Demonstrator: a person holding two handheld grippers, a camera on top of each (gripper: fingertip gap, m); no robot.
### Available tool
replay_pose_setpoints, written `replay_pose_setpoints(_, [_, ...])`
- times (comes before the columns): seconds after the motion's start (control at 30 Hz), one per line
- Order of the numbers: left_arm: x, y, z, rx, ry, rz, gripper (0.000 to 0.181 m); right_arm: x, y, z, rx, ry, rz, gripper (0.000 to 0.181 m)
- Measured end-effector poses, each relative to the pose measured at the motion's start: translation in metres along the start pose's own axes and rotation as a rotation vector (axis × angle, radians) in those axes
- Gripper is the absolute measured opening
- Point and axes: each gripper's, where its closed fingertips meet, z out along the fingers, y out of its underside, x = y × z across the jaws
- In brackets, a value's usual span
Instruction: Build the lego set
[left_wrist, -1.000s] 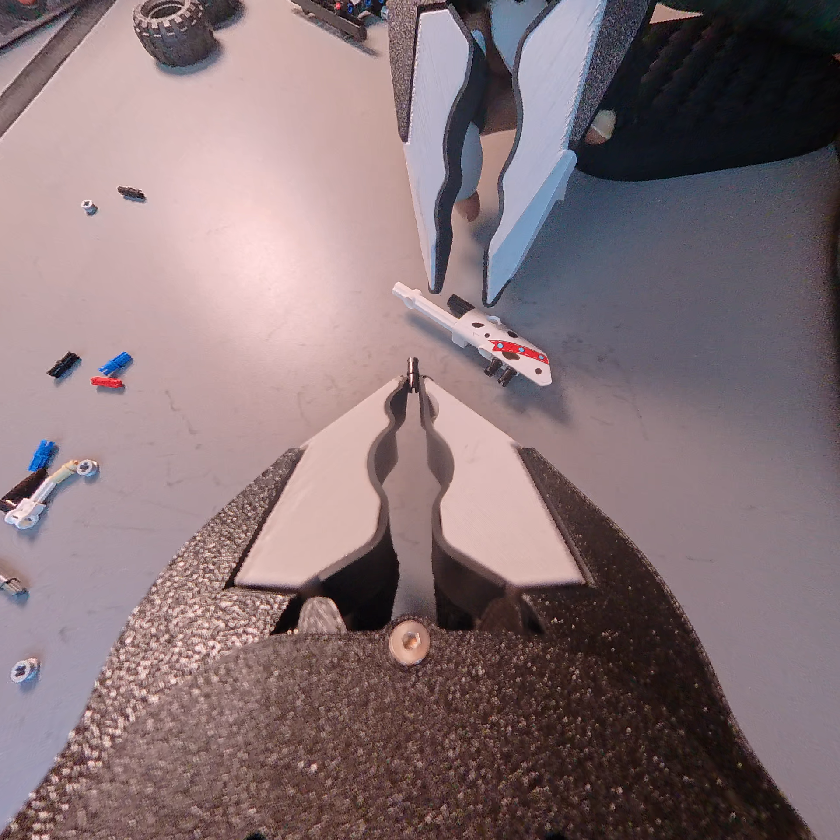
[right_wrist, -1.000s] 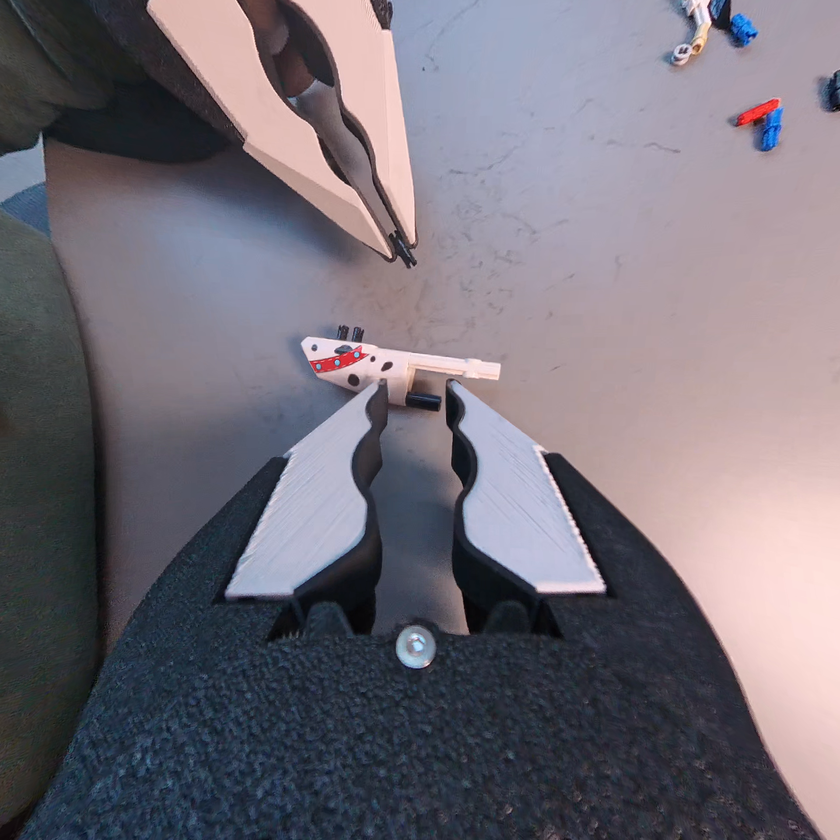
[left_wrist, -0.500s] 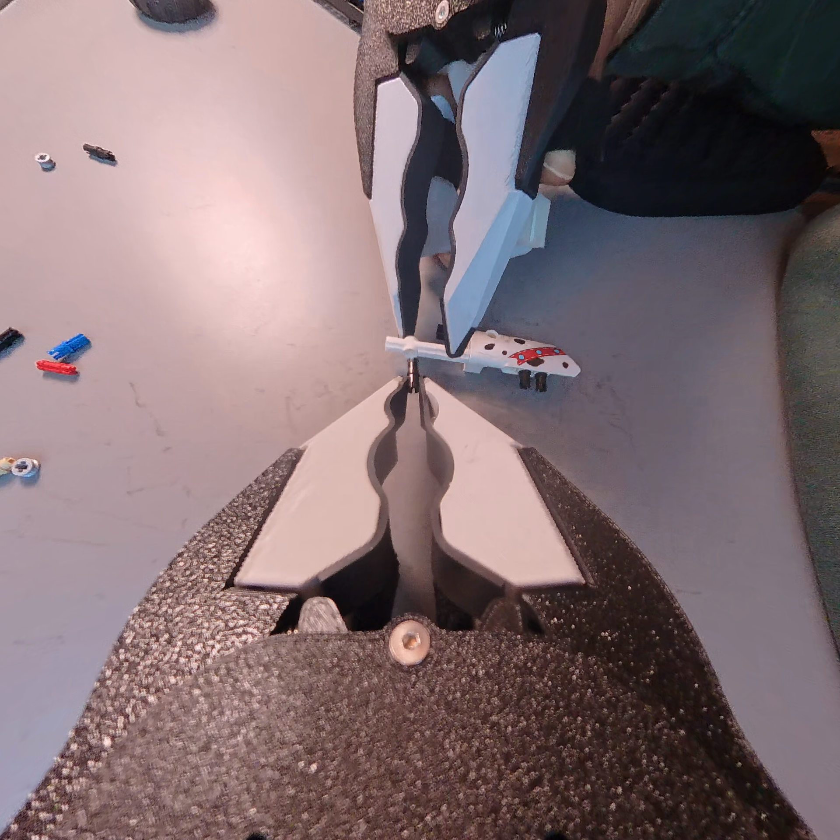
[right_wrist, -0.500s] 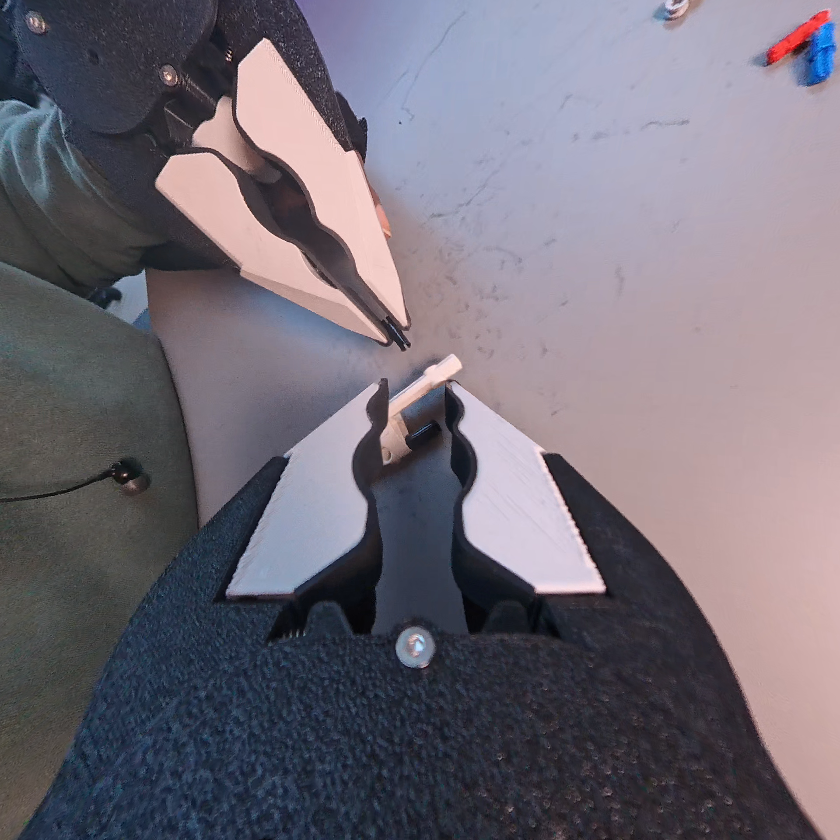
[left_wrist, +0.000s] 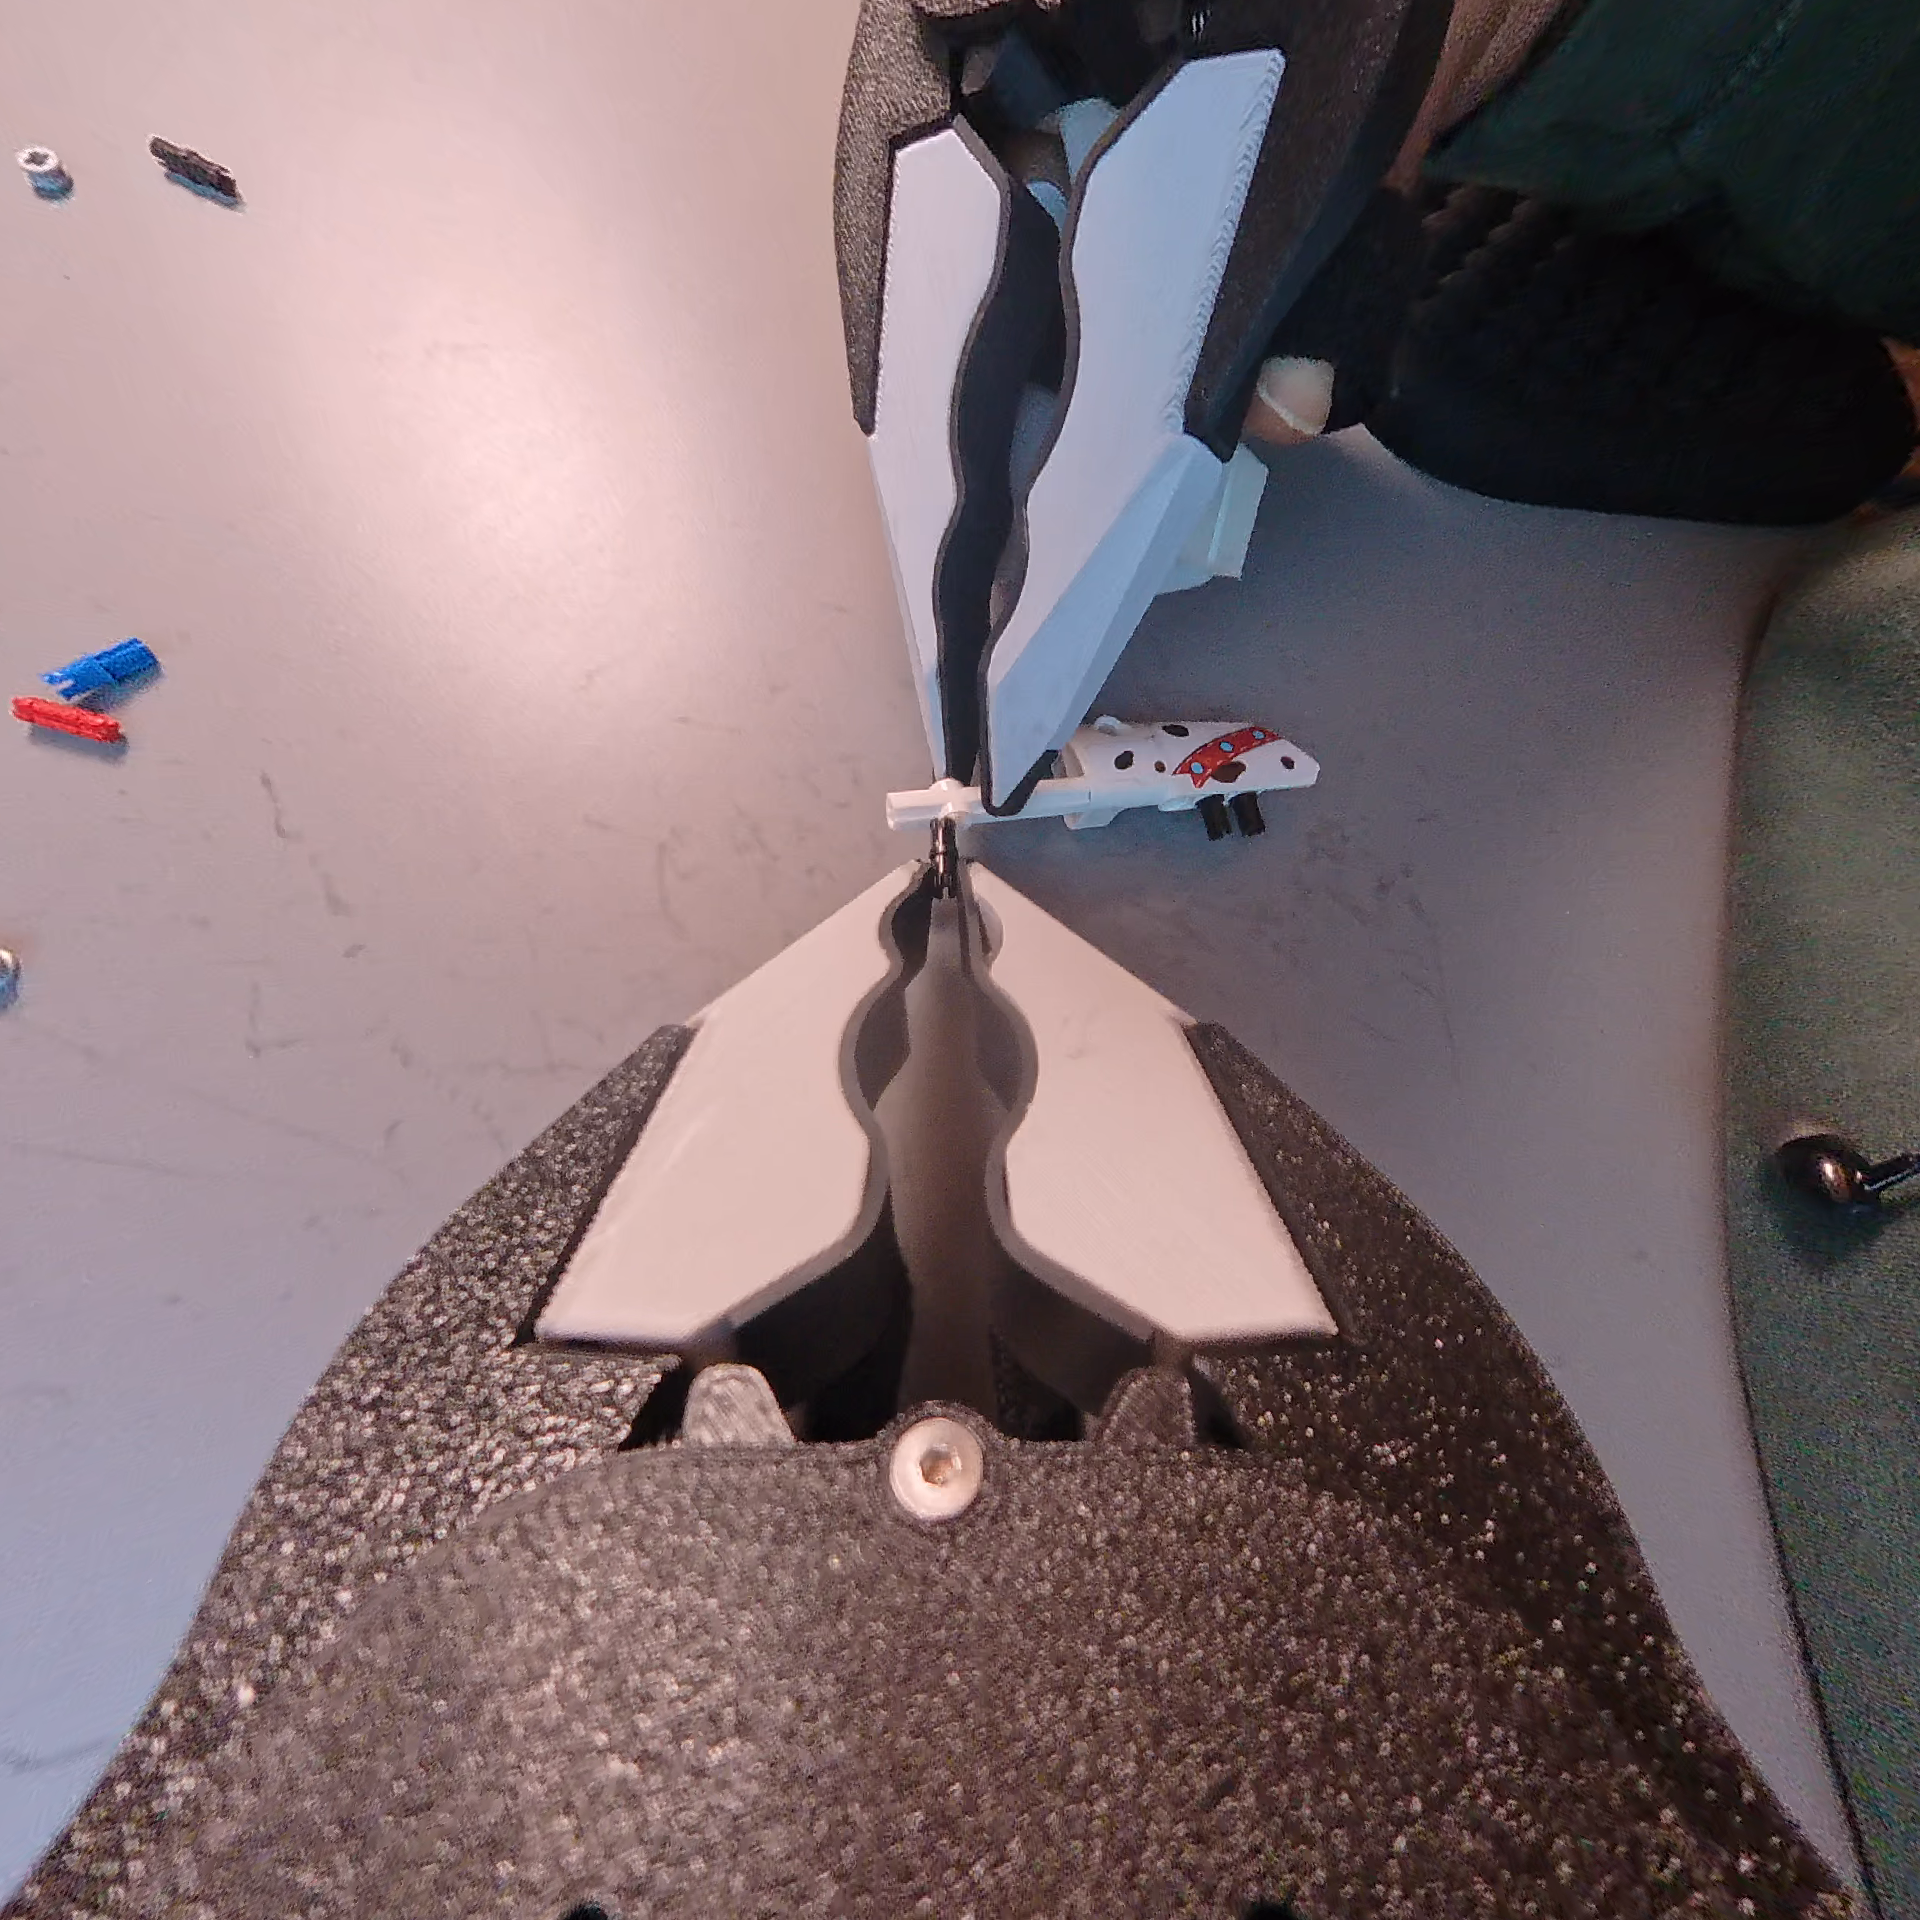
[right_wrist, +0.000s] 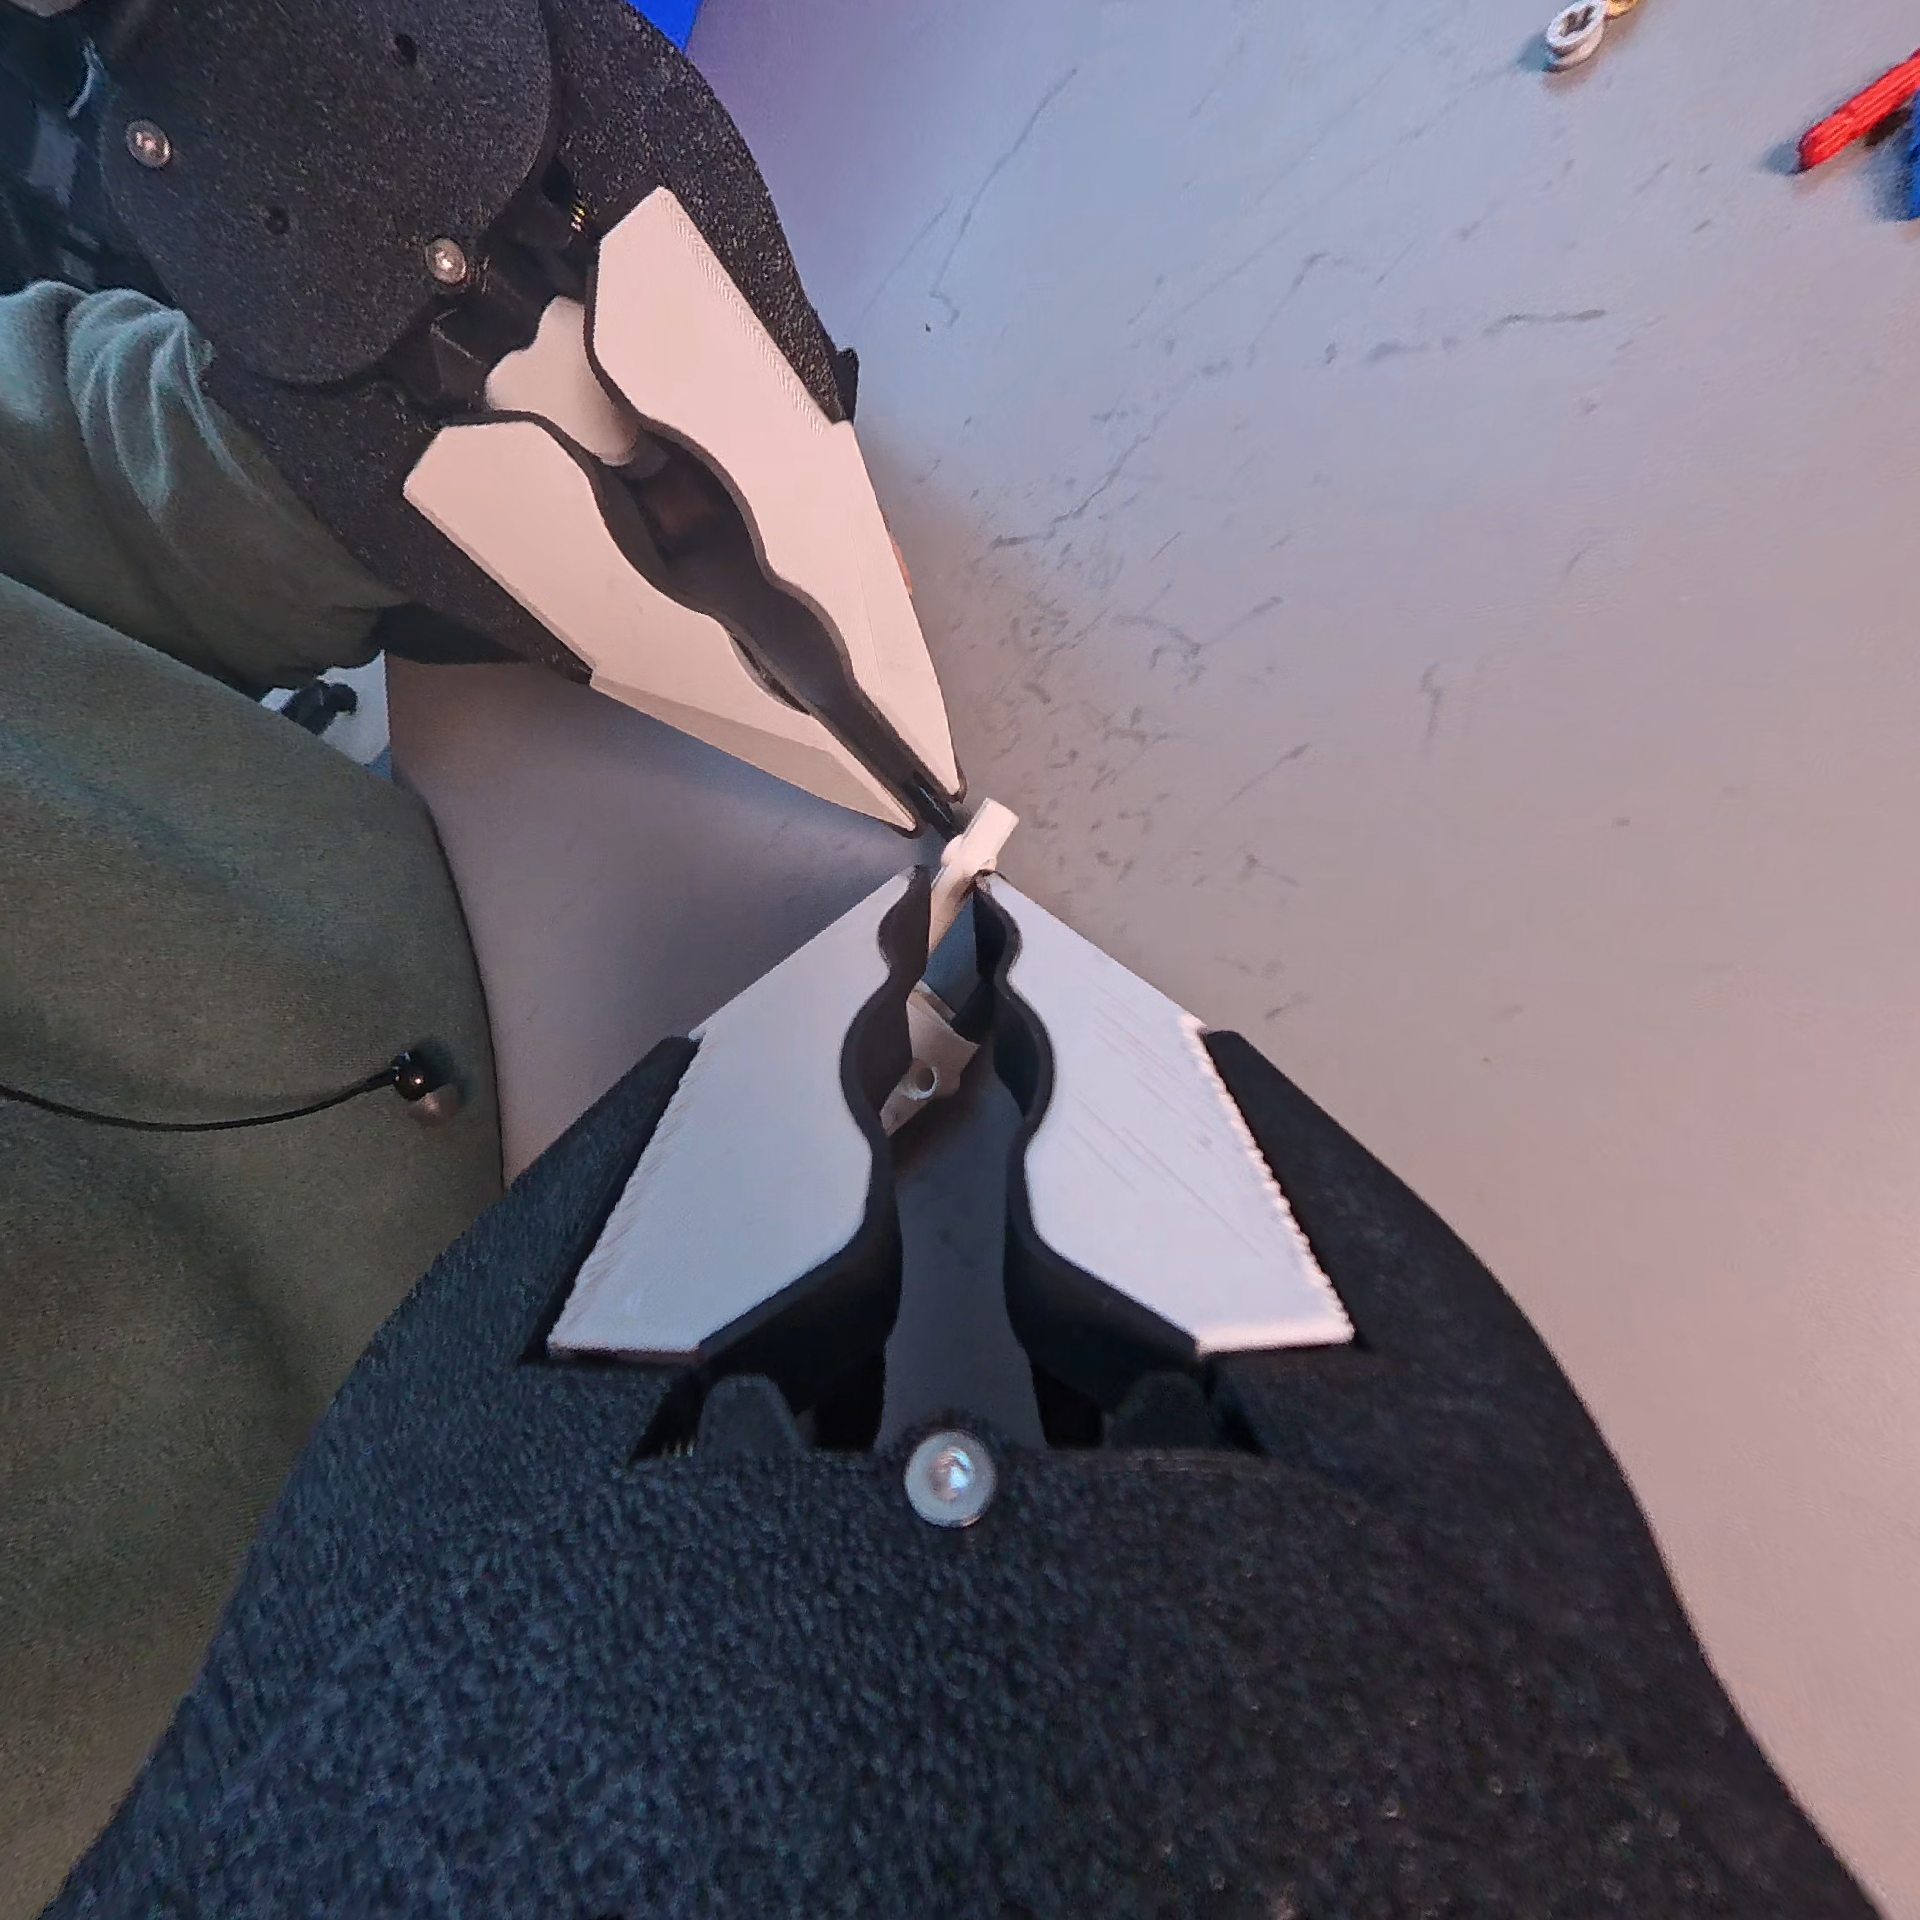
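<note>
A white lego piece with black spots and a red band is held just above the grey table. My right gripper is shut on its thin white axle end; it also shows in the left wrist view, coming down from above. My left gripper is shut on a small black pin. The pin's tip touches the white axle end. In the right wrist view the left gripper comes in from the upper left with its tip against the white piece.
Loose small parts lie on the table at the left: a blue pin, a red pin, a black pin and a grey bush. A person's green sleeve and dark glove are close by. Only a small space, under 4 cm, lies between the two pairs of fingers.
My right gripper has closed on the white piece and lifted it. My left gripper has brought the black pin up against the piece's axle end.
</note>
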Motion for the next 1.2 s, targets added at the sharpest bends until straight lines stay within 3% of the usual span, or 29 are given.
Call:
replay_pose_setpoints(0.03, [-0.001,-0.0009,0.0001,0.004,-0.008,-0.006,0.004,0.001,-0.0008,-0.0001,0.008,0.008,0.01,0.007])
replay_pose_setpoints(1.0, [-0.0073,-0.0033,0.0081,-0.017,-0.059,-0.103,0.003,0.0084,-0.0044,-0.0024,0.061,0.115,-0.014,0.004])
replay_pose_setpoints(1.2, [0.0,-0.0064,0.0059,0.008,-0.007,-0.034,0.002,0.0024,-0.0006,-0.0028,0.051,0.094,-0.056,0.004])
